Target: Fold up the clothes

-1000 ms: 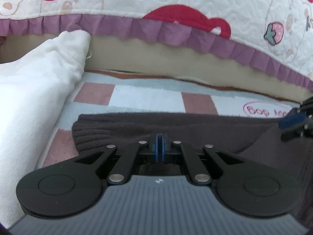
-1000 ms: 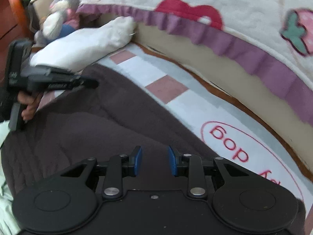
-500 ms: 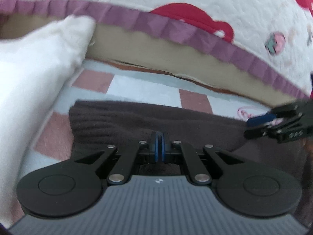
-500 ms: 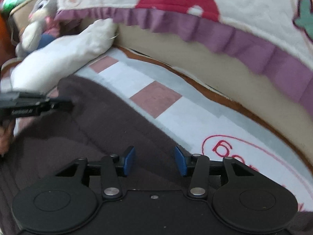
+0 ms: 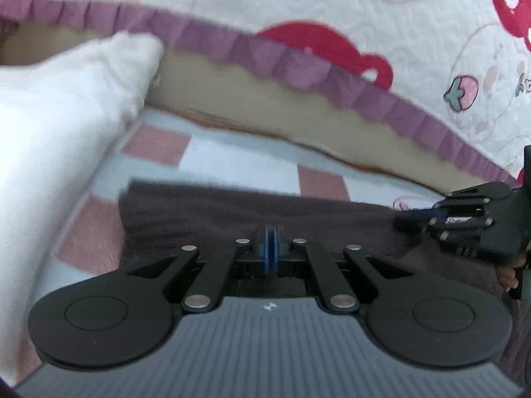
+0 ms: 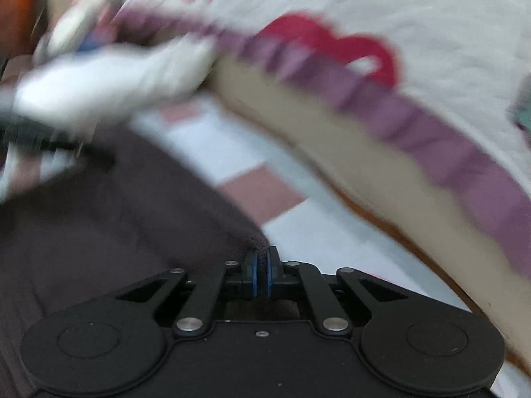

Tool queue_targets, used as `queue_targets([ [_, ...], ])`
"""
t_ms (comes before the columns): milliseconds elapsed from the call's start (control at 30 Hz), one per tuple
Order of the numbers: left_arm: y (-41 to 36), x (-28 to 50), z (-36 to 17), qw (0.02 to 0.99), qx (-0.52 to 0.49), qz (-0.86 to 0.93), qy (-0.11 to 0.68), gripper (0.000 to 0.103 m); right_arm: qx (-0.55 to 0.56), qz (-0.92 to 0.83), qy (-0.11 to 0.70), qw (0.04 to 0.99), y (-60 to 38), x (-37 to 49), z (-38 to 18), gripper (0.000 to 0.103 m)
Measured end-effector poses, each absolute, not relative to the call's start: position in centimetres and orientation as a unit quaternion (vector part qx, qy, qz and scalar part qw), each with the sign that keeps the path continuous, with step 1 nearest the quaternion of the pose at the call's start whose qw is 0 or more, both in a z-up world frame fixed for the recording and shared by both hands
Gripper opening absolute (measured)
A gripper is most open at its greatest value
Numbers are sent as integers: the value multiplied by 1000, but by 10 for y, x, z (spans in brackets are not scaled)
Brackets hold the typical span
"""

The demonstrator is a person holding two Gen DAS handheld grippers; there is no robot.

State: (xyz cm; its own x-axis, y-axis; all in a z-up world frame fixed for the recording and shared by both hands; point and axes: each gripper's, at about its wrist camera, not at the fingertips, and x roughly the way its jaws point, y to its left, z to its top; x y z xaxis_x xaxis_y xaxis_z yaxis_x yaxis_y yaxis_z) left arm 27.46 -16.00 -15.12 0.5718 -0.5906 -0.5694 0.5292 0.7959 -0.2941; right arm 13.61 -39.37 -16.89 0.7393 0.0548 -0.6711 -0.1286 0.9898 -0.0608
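A dark brown knit garment lies on a checked pink, white and pale blue mat. My left gripper is shut on the garment's near part, with the far hem stretched ahead of it. My right gripper is shut on the garment's edge, where the cloth bunches between the blue pads. The garment spreads to the left in the blurred right wrist view. The right gripper also shows at the right of the left wrist view. The left gripper shows as a dark blur in the right wrist view.
A white quilt with red prints and a purple frill hangs along the back above a beige mattress side. A white cushion lies at the left, beside the garment. The right wrist view is motion-blurred.
My right gripper was open above the garment and has closed on its edge. It has shifted toward the garment's far right edge. My left gripper stays shut on the garment.
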Motion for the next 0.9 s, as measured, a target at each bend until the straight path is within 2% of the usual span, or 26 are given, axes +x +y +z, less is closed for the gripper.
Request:
queue_targets([
  [100, -165, 280, -144, 898, -38, -303, 316, 2, -45, 29, 343, 938, -398, 148, -159, 5],
  [200, -181, 288, -152, 906, 5, -266, 329, 4, -58, 10, 410, 910, -403, 173, -190, 5],
  [300, -176, 274, -158, 900, 47, -248, 355, 5, -45, -17, 410, 911, -396, 174, -199, 6],
  [333, -167, 269, -158, 901, 48, -246, 354, 8, -30, -26, 411, 911, -395, 174, -198, 7],
  [400, -147, 263, -161, 904, 44, -236, 354, 25, -22, -32, 412, 910, -395, 173, -197, 7],
  [433, -136, 262, -164, 905, 41, -227, 357, 45, -19, -30, 411, 911, -397, 172, -196, 7],
  [467, -127, 268, -165, 905, 34, -217, 364, 51, -15, -27, 409, 912, -399, 171, -195, 7],
  [600, -95, 296, -178, 878, -90, -234, 409, 54, 1, -29, 408, 913, -404, 164, -192, 14],
  [667, -95, 304, -182, 869, -104, -245, 417, 57, 5, -31, 406, 913, -406, 159, -191, 17],
  [733, -107, 310, -181, 875, -66, -259, 404, 60, 7, -37, 405, 914, -407, 153, -188, 20],
  [767, -115, 316, -183, 875, -46, -270, 399, 59, 7, -40, 404, 914, -407, 149, -187, 21],
  [800, -123, 322, -187, 876, -24, -267, 400, 51, 10, -45, 404, 914, -408, 145, -185, 24],
  [833, -132, 327, -191, 878, -1, -260, 402, 4, 16, -49, 404, 913, -409, 141, -182, 27],
  [900, -156, 325, -180, 897, 103, -229, 364, 1, 24, -58, 404, 912, -411, 132, -174, 28],
])
